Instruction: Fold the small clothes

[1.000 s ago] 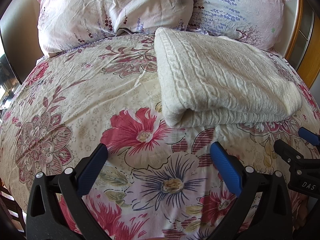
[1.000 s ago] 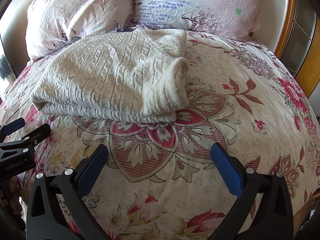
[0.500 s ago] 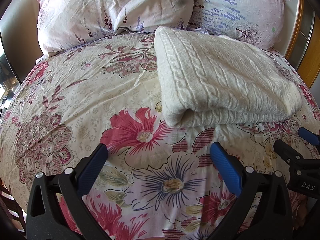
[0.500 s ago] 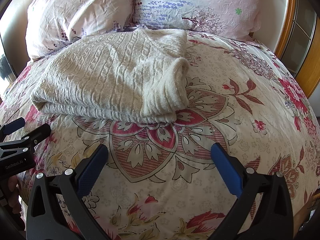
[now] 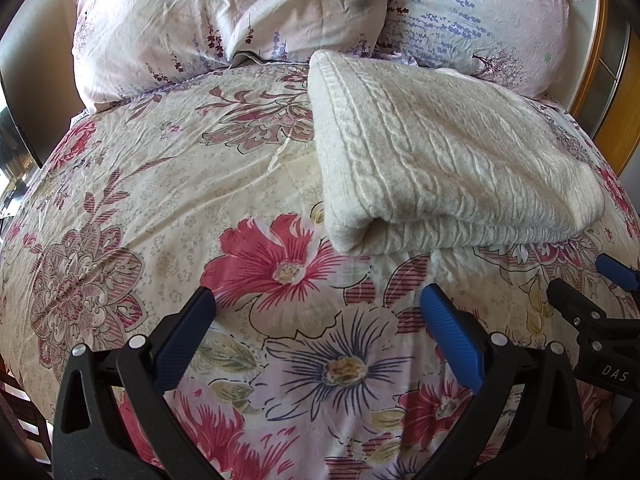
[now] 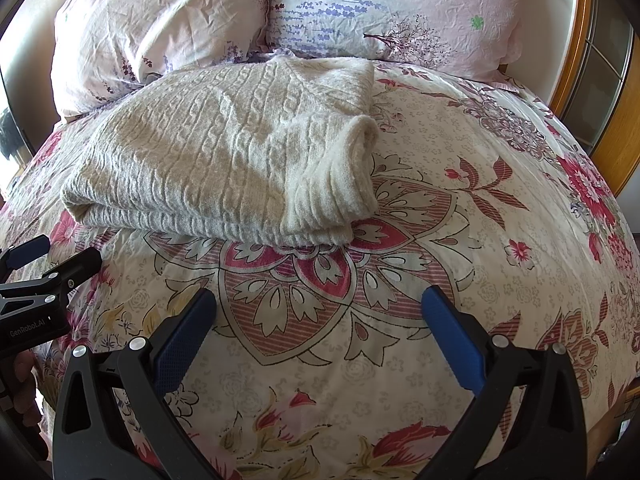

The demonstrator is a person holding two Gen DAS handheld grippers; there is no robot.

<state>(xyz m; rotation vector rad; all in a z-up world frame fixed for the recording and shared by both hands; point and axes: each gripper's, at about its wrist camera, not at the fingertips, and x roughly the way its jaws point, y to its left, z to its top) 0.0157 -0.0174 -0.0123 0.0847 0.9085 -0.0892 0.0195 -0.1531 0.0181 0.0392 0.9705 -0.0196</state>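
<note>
A cream cable-knit sweater (image 5: 440, 160) lies folded in a thick stack on the floral bedspread (image 5: 160, 200), just below the pillows. It also shows in the right wrist view (image 6: 224, 160), with a folded sleeve end on its right side. My left gripper (image 5: 318, 300) is open and empty, held above the bedspread in front of the sweater's left corner. My right gripper (image 6: 318, 300) is open and empty, in front of the sweater's right end. Each gripper shows at the edge of the other's view, the right one (image 5: 600, 312) and the left one (image 6: 44, 276).
Two floral pillows (image 5: 224, 20) (image 6: 400, 12) lie against the headboard behind the sweater. A wooden-framed glass door (image 6: 600, 80) stands at the right of the bed. The bedspread (image 6: 500, 200) stretches bare to the right of the sweater.
</note>
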